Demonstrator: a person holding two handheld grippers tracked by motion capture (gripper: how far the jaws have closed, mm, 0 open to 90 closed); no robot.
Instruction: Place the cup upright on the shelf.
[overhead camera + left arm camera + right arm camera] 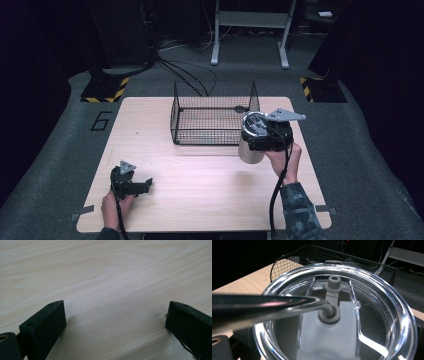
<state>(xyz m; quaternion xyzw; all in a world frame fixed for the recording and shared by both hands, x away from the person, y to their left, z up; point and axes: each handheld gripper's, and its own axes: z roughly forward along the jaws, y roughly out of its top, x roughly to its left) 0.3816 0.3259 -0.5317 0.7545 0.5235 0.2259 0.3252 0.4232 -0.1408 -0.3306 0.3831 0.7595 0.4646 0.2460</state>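
A steel tumbler [249, 148] with a clear lid [372, 315] is held off the table at the right front corner of the wire basket [200, 117]. My right gripper [257, 134] is shut on it near the top. In the right gripper view a bent metal straw [274, 303] passes through a grey grommet [329, 315] in the lid. My left gripper [146, 186] rests low at the table's near left, held by a hand. Its jaws stand wide open [115, 312] over bare wood with nothing between them.
The black wire basket sits at the far middle of the light wooden table [200, 180]. Cables [190, 75] run over the grey floor behind the table. A white stand [250, 30] is at the back, and yellow-black striped bases [105, 90] flank the table.
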